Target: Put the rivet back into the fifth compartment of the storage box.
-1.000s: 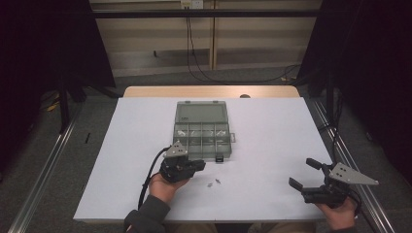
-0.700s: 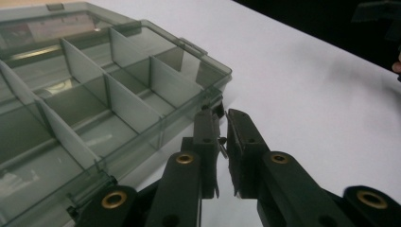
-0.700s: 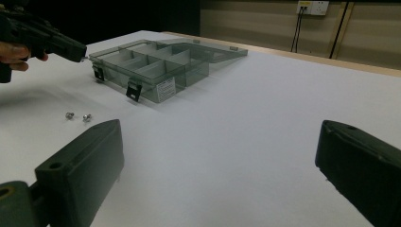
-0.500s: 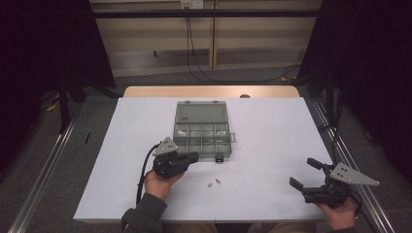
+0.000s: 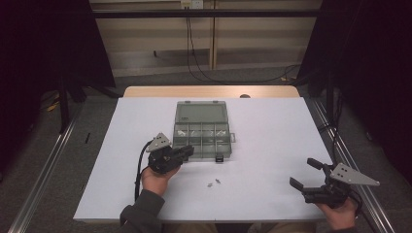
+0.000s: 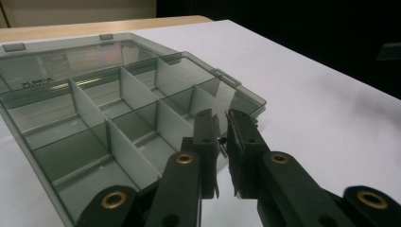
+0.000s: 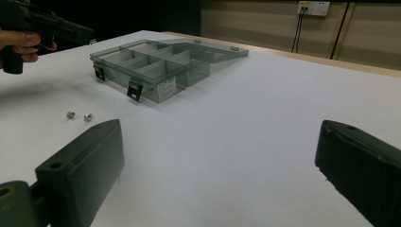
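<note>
1. High view. Left tool (image 5: 187,151) hangs at the near-left corner of the open box (image 5: 201,137), its tip over the front row of cells. Right tool (image 5: 308,174) rests far off at about 4 o'clock from the box, jaws spread and empty. Two loose screws (image 5: 214,183) lie on the counter (image 5: 272,145) at 6 o'clock from the box, and at about 4 o'clock from the left tool.

2. Left gripper view. Left tool clenched on a small dark screw (image 6: 222,144), pinched near the jaw tips. The box cells lie from 9 to 12 o'clock of the tip; the nearest divider is just beside the jaws.
   - Risk: the pinch looks slight, only the edge of the pads. A twist or a bump on a divider could flick the screw out.
   - Risk: letting go while over a divider or the front wall could send the screw into the wrong cell or out onto the counter.

3. Right gripper view. Right tool's jaws stand wide with only bare counter between them. The box (image 7: 156,66) lies at 11 o'clock, the two screws (image 7: 79,115) at 10 o'clock, the other hand (image 7: 21,45) at far upper left.
   - Risk: small screws roll; a careless sweep could scatter them.
</note>
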Tool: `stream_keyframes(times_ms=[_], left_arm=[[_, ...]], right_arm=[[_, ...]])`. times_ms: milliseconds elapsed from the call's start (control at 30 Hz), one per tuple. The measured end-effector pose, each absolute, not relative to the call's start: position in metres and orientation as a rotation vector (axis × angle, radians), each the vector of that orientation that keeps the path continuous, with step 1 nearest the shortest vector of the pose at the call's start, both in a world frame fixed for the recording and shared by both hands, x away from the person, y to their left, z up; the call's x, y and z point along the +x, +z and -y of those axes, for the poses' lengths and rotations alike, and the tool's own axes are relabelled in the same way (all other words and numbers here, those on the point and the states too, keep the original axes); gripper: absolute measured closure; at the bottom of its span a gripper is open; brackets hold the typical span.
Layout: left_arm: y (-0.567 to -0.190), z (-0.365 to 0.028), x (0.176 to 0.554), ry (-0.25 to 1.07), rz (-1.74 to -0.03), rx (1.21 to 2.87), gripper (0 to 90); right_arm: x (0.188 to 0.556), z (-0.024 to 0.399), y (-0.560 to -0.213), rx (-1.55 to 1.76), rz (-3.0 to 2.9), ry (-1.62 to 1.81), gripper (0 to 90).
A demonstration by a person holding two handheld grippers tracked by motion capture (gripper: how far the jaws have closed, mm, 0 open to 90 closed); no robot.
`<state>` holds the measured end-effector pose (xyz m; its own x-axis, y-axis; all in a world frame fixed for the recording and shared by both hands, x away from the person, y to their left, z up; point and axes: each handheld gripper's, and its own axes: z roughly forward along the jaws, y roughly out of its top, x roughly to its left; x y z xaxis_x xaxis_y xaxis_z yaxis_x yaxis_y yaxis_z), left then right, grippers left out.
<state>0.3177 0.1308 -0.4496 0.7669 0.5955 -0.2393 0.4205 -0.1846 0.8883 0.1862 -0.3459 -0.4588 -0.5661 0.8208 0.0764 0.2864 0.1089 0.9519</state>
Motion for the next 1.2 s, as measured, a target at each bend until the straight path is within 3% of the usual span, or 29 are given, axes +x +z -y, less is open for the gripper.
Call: stream_keyframes(times_ms=[933, 1200], left_arm=[[-0.458, -0.146, 0.345, 0.337, -0.904, 1.778, 82.0], [-0.463, -0.145, 0.35, 0.337, -0.923, 1.785, 70.9]], right_arm=[[0.186, 0.346, -0.459, 1.078, -1.91, 1.47, 1.9], [0.186, 0.346, -0.459, 1.077, -1.91, 1.477, 2.0]])
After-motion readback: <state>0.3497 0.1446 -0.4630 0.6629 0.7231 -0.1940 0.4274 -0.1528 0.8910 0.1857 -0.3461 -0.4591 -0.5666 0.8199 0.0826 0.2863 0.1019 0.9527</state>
